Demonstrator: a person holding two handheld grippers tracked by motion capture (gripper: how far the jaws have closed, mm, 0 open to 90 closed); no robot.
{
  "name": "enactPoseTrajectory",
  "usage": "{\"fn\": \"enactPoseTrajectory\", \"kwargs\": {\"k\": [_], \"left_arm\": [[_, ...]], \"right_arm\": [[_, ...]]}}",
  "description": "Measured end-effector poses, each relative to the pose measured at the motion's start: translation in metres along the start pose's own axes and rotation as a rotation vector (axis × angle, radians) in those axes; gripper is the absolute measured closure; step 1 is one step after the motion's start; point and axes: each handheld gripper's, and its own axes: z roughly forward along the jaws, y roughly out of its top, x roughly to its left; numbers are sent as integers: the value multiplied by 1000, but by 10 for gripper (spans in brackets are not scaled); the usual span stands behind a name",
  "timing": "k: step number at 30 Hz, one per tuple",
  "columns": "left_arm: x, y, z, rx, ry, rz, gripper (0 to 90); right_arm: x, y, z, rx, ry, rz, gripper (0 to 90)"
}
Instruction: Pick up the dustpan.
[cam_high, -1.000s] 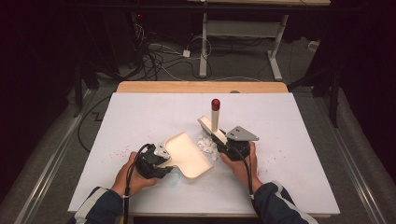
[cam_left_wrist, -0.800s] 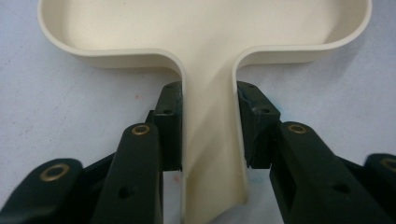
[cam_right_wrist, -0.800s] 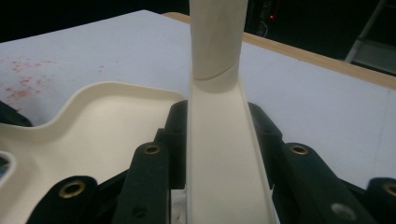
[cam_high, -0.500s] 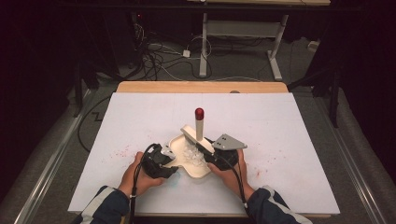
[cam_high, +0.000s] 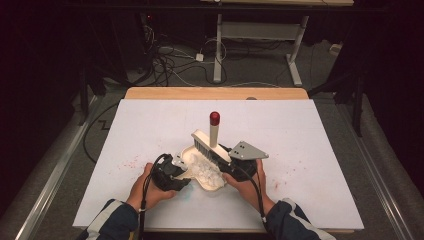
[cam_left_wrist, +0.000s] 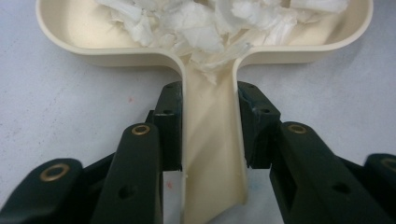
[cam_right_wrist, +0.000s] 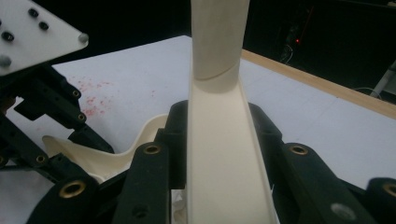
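Note:
A cream dustpan (cam_high: 216, 184) lies on the white table cover and holds a heap of white shredded scraps (cam_high: 202, 169). My left gripper (cam_high: 181, 169) is shut on the dustpan's handle (cam_left_wrist: 212, 154), with the scraps (cam_left_wrist: 201, 23) piled against the pan's near wall (cam_left_wrist: 107, 52). My right gripper (cam_high: 226, 159) is shut on a cream brush (cam_high: 206, 144), whose red-tipped handle (cam_high: 214, 120) points up and away. The brush head hangs over the scraps at the pan's far side. In the right gripper view the brush handle (cam_right_wrist: 217, 107) runs straight up between the jaws.
Faint red specks (cam_high: 132, 162) dot the white cover left of the pan. The table's wooden back edge (cam_high: 215, 93) lies beyond. Cables and desk legs stand on the dark floor behind. The left gripper's black body (cam_right_wrist: 46, 112) sits close beside the brush.
My right gripper has carried the brush leftward from beside the pan to over it and lifted slightly. The scraps that lay between brush and pan are now inside the pan. The left hand kept still.

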Motion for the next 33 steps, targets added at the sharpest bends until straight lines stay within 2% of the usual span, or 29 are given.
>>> {"fn": "enactPoseTrajectory", "kwargs": {"k": [1, 11, 13, 16, 19, 22, 25, 33], "left_arm": [[0, 0, 0, 0, -1, -1, 635], [1, -1, 0, -2, -2, 3, 635], [1, -1, 0, 0, -2, 3, 635], [1, -2, -1, 0, -2, 0, 635], [2, -2, -1, -2, -6, -3, 635], [3, -3, -1, -2, -10, -5, 635], [3, -3, -1, 2, -11, -7, 635], [3, -5, -1, -1, -3, -8, 635]], "right_arm": [[-2, 1, -2, -6, -8, 17, 678], [-31, 4, -14, -27, -32, 76, 678], [-34, 3, -14, -10, -41, 67, 678], [-36, -4, -11, 37, -84, 8, 678], [-41, -13, -10, 106, -86, -6, 678], [-42, -20, -12, 148, -73, -31, 678], [-42, -22, -17, 157, -48, -8, 678], [-34, -17, -21, 162, 67, 62, 678]]}}
